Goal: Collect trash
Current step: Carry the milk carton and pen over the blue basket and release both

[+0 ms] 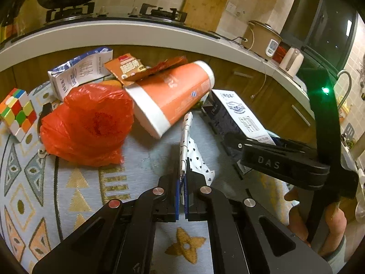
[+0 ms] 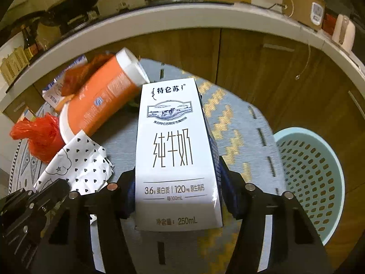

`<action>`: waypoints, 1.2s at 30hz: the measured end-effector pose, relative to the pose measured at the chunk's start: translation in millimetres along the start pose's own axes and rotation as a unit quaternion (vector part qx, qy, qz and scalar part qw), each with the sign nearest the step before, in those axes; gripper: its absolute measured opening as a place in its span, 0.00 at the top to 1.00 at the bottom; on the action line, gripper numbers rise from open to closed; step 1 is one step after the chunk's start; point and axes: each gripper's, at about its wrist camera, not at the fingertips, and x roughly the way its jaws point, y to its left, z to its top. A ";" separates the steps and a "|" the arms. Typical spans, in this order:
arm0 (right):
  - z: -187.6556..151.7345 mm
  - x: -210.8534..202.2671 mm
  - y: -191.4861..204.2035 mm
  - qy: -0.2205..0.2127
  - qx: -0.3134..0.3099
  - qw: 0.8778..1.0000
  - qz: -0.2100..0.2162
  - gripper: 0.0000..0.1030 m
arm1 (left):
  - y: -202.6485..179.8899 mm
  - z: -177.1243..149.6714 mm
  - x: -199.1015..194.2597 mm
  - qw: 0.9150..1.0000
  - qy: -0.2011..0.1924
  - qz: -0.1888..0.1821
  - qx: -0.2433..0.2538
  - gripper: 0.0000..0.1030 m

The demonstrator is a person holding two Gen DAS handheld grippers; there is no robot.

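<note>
White milk carton (image 2: 175,150) sits clamped between the right gripper (image 2: 178,196) fingers, above the patterned tablecloth (image 2: 237,123), near the pale blue basket (image 2: 314,173). The left gripper (image 1: 182,182) pinches a spotted wrapper (image 1: 194,157) beside the orange cup (image 1: 173,93) and red bag (image 1: 89,123).

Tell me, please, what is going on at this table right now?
A person is clearing trash with two handheld grippers. The left gripper is shut on a crumpled polka-dot paper wrapper, and the right gripper is shut on a white 250 mL milk carton. A light-blue perforated basket sits just right of the table. An orange cup, a red plastic bag and a second milk carton still lie on the patterned tablecloth.
</note>
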 end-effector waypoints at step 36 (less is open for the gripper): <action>-44.3 -89.2 -204.0 -0.064 0.153 0.984 -0.071 0.45 | -188.5 22.2 56.9 0.989 0.011 -0.065 0.132 0.99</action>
